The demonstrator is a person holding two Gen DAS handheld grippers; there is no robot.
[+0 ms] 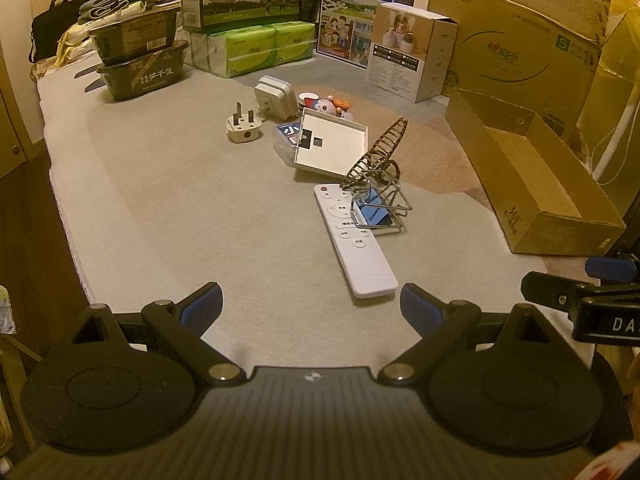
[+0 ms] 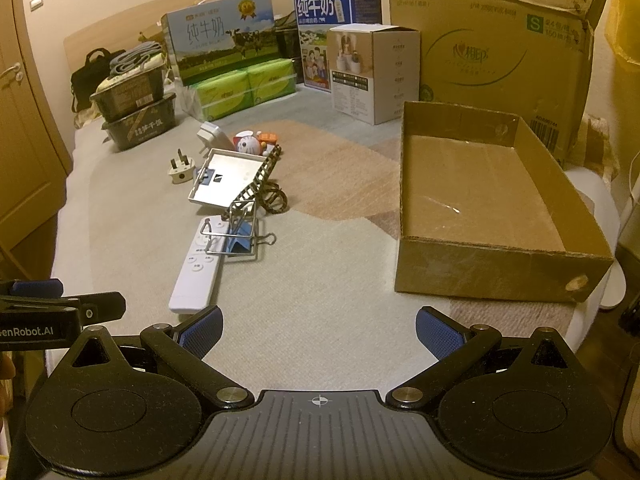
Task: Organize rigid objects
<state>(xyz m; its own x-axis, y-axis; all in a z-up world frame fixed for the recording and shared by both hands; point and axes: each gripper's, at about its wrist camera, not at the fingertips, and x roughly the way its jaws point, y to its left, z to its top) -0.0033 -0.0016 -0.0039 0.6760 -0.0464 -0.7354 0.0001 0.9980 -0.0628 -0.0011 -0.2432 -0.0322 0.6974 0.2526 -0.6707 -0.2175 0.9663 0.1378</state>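
- Left wrist view: the left gripper (image 1: 311,305) hovers low over the bed (image 1: 160,208), its fingers (image 1: 210,298) spread wide apart and holding nothing. Just ahead lies the white remote (image 1: 354,240); a wire stand (image 1: 380,208) overlaps its far end. Beyond sit a white tray (image 1: 332,146), a wooden ribbed model (image 1: 380,152), a plug adapter (image 1: 243,126), a white charger (image 1: 274,96) and a small toy figure (image 1: 326,106), all clustered together. The empty cardboard box (image 1: 528,196) stands to the right, well apart from the pile.
- Right wrist view: the right gripper (image 2: 319,330) also has its fingers (image 2: 436,332) apart and empty, aimed between the remote (image 2: 196,268) and the cardboard box (image 2: 500,264). The left gripper's tip shows at the left edge.
- Judgement: nothing is in the box, so sorting appears at its start. The remote is nearest; the likely next move needs the fingers lowered astride its narrow sides, minding the stand on its far end.
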